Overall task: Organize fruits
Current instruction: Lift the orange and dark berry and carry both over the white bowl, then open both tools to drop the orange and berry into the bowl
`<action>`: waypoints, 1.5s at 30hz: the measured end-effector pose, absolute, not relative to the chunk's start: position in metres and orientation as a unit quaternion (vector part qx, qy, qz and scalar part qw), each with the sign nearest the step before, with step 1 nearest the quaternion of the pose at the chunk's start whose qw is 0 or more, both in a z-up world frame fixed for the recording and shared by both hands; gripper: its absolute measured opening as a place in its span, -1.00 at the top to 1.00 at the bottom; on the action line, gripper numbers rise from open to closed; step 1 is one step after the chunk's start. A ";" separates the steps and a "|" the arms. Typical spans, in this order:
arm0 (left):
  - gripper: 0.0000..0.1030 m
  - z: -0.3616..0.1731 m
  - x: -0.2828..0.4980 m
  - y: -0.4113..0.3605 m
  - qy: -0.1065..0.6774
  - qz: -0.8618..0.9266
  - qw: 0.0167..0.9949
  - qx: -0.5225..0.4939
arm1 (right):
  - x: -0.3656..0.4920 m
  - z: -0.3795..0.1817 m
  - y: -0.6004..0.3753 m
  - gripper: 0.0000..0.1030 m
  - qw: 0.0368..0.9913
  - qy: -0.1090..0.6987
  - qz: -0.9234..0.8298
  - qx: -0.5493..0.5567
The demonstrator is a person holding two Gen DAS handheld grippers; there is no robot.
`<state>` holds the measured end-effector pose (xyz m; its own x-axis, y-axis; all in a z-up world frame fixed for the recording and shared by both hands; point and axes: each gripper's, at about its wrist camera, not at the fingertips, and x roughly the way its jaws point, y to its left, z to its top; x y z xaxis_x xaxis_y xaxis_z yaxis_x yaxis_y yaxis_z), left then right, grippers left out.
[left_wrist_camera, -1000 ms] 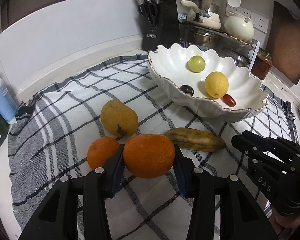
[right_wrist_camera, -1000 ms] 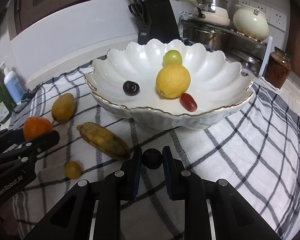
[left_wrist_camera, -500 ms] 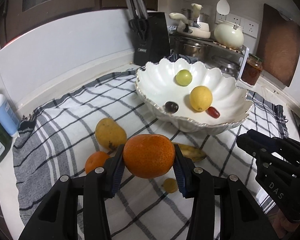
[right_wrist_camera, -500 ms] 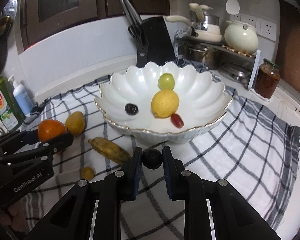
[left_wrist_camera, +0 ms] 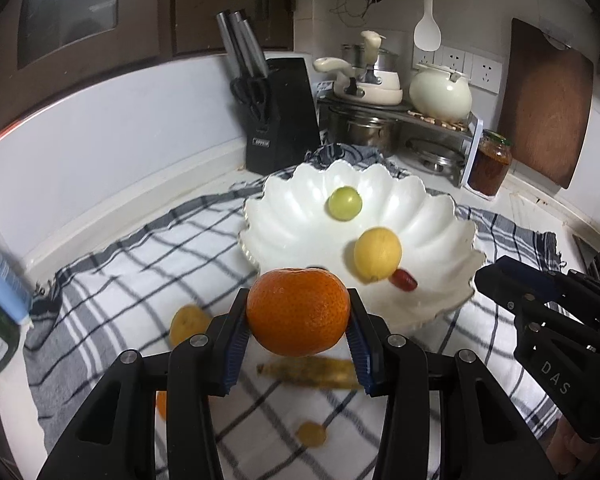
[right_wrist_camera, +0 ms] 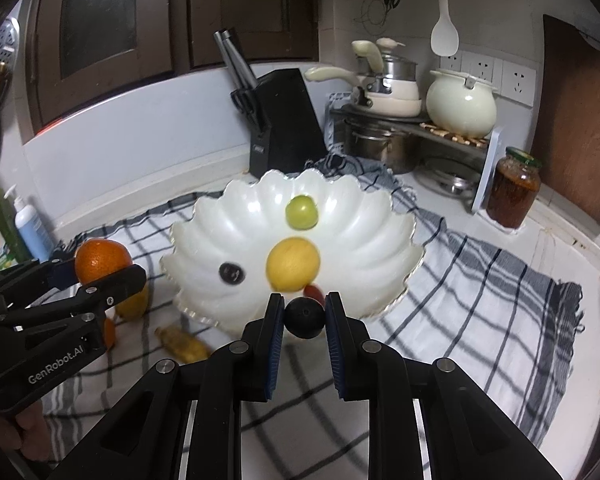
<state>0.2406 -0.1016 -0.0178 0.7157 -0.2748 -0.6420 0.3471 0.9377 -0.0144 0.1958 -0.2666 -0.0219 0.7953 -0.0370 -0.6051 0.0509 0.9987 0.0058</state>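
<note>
The left claw (left_wrist_camera: 298, 318) holds a big orange (left_wrist_camera: 298, 311) between its two blue pads, above the checked cloth (left_wrist_camera: 140, 264) that covers the desk. In the right wrist view the same orange (right_wrist_camera: 102, 261) is seen at the left side, gripped by the left claw (right_wrist_camera: 96, 270), beside the near-left rim of the bowl. The right claw (right_wrist_camera: 305, 317) is narrow and holds a small dark round fruit (right_wrist_camera: 305, 317); its pads press on both sides of the fruit. It hangs just in front of the near rim of the white scalloped bowl (right_wrist_camera: 364, 248).

Inside the bowl lie a green round fruit (right_wrist_camera: 301, 212) at the back, a yellow lemon (right_wrist_camera: 293, 264) in the middle, a dark plum (right_wrist_camera: 232, 273) to the left, and a small red fruit (right_wrist_camera: 314, 291) partly hidden behind the held dark fruit.

On the cloth, outside the bowl, there are a brownish banana (left_wrist_camera: 310, 372), a yellow mango (left_wrist_camera: 188, 322) left of the left claw, a small yellow fruit (left_wrist_camera: 311, 434) near the camera, and a second orange (left_wrist_camera: 161, 404), of which only an edge shows beside the left claw's finger.

Behind the bowl stand a black knife block (right_wrist_camera: 286, 120), a rack with pots (right_wrist_camera: 384, 140) and a cream kettle (right_wrist_camera: 460, 106). A jar with red content (right_wrist_camera: 512, 192) stands to the right, and a blue bottle (right_wrist_camera: 30, 228) to the left.
</note>
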 end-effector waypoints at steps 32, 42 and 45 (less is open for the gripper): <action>-0.07 -0.044 0.299 -0.135 0.368 -0.175 0.911 0.060 | 0.256 -0.039 -0.295 0.17 0.940 0.340 -0.040 0.020; -0.45 -0.027 0.287 -0.127 0.348 -0.154 0.922 0.064 | 0.241 -0.023 -0.297 -0.62 0.946 0.315 -0.077 0.021; -0.49 -0.025 0.283 -0.124 0.352 -0.148 0.922 0.061 | 0.237 -0.020 -0.297 -0.64 0.946 0.314 -0.078 0.025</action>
